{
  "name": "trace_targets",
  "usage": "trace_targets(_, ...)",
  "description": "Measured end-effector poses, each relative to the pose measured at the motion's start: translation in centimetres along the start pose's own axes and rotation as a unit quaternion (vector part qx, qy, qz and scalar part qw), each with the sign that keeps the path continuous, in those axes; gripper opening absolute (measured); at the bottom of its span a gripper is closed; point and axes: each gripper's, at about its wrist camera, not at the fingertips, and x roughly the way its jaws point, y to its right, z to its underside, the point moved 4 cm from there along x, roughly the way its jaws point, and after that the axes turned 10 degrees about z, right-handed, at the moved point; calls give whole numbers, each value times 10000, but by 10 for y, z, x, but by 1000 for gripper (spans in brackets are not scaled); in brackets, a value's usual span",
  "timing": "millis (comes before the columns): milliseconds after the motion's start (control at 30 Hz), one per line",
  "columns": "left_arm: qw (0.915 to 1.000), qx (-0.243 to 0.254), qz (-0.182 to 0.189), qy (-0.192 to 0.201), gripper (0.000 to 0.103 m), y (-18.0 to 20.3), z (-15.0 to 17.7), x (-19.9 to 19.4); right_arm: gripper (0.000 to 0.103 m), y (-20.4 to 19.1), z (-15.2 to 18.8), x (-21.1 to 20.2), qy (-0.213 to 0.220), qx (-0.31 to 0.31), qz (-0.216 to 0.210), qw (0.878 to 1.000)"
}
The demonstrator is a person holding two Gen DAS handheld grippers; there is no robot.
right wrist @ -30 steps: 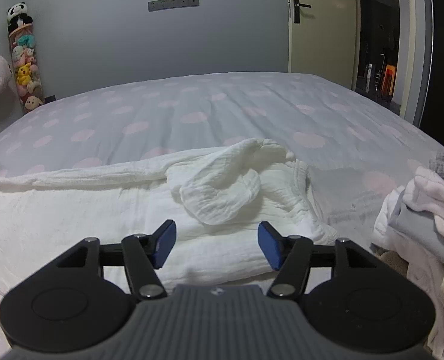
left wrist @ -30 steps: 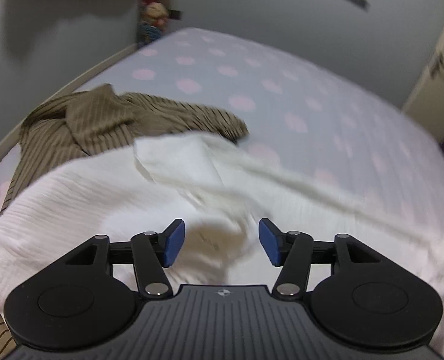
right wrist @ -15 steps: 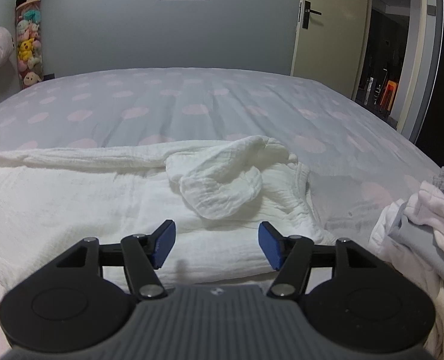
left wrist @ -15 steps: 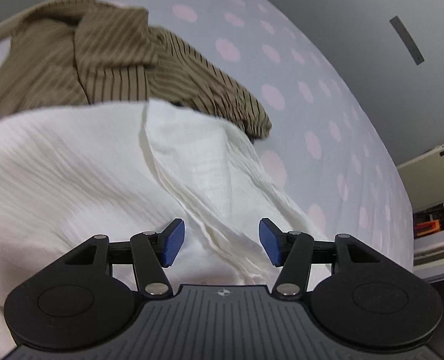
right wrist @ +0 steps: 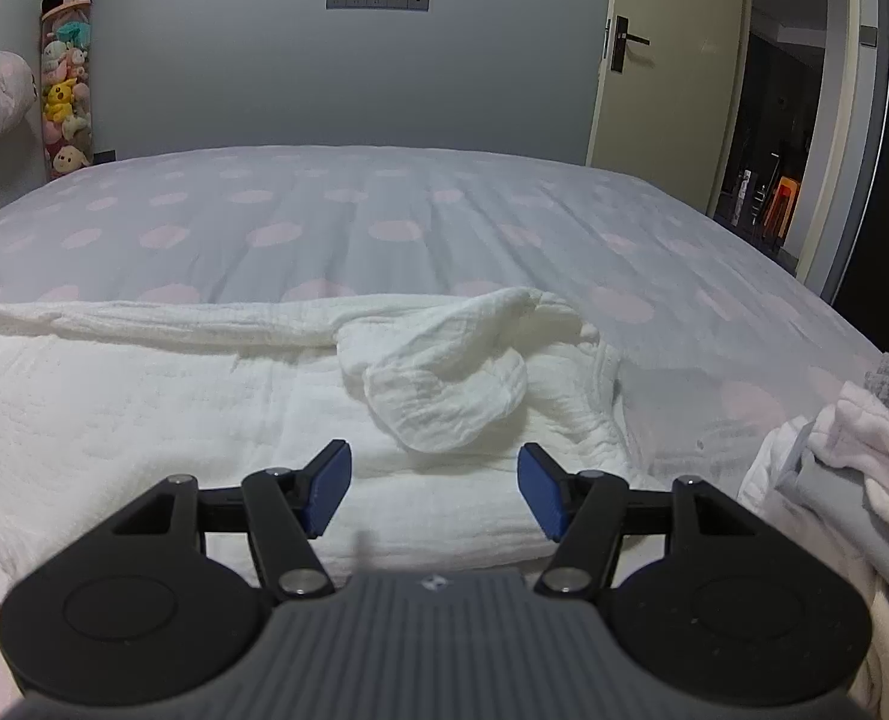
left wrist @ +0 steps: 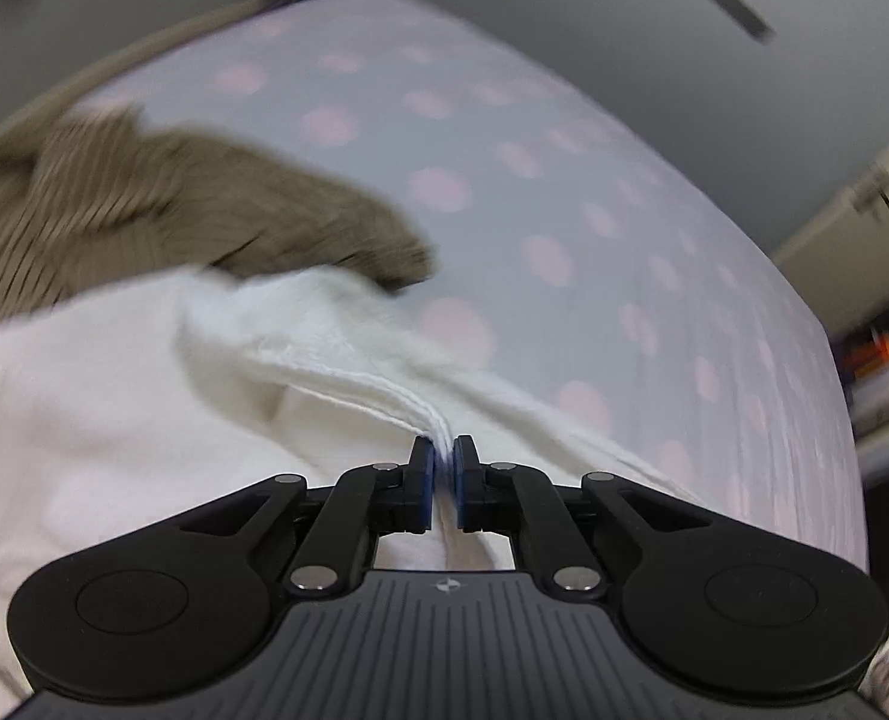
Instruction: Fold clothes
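A white crinkled cloth (left wrist: 114,420) lies spread on the bed. My left gripper (left wrist: 442,459) is shut on a layered edge of this cloth, which runs up and left from the pads. In the right wrist view the same white cloth (right wrist: 144,396) stretches across the near bed, with a bunched fold (right wrist: 450,384) just beyond my right gripper (right wrist: 435,483). The right gripper is open and empty, just above the cloth's near part.
A brown striped garment (left wrist: 144,210) lies beyond the white cloth at left. The bed (right wrist: 384,210) has a grey sheet with pink dots. A pile of pale clothes (right wrist: 852,468) sits at right. A door (right wrist: 654,90) and a stuffed-toy column (right wrist: 66,72) stand against the far wall.
My left gripper has closed on the white cloth's layered edge; it was open before. The left view has swung and is blurred. The right gripper stays open, almost still.
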Motion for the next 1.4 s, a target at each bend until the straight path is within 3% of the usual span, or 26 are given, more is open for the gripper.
trace_targets(100,9972,708,217,-120,4,52,2,1,65,3,-1,-1,20,86,-60,9999)
trace_targets(233,9858,1512,582,-446,4,125,21,16,67,9,-1,-3,63,262,-134,9995)
trace_targets(467,9499,2510,1256,-1375,4,230,97,77,68,22,-1,1,63,604,-234,9979)
trace_targets(567,9321,2763,1472,-1821,4,258,141,112,68,25,0,4,57,690,-268,9972)
trace_targets(700,9170,2920,1535,-2242,4,276,194,160,68,25,3,9,17,694,-303,9971)
trace_targets(767,9151,2913,1549,-2317,4,275,213,182,68,24,5,13,-20,686,-368,9970)
trace_targets(967,9224,2636,1613,-2316,6,267,245,210,68,20,8,22,-100,755,-702,9946)
trace_targets(1200,9237,2706,1786,-2040,34,247,238,180,64,20,7,26,-210,1291,-1507,9799)
trace_targets(1333,9316,2992,1413,-1508,38,223,224,156,53,8,6,20,-242,1217,-2047,9709)
trace_targets(1400,9348,3148,1115,-1212,38,206,217,148,53,-2,7,20,-414,1174,-2227,9669)
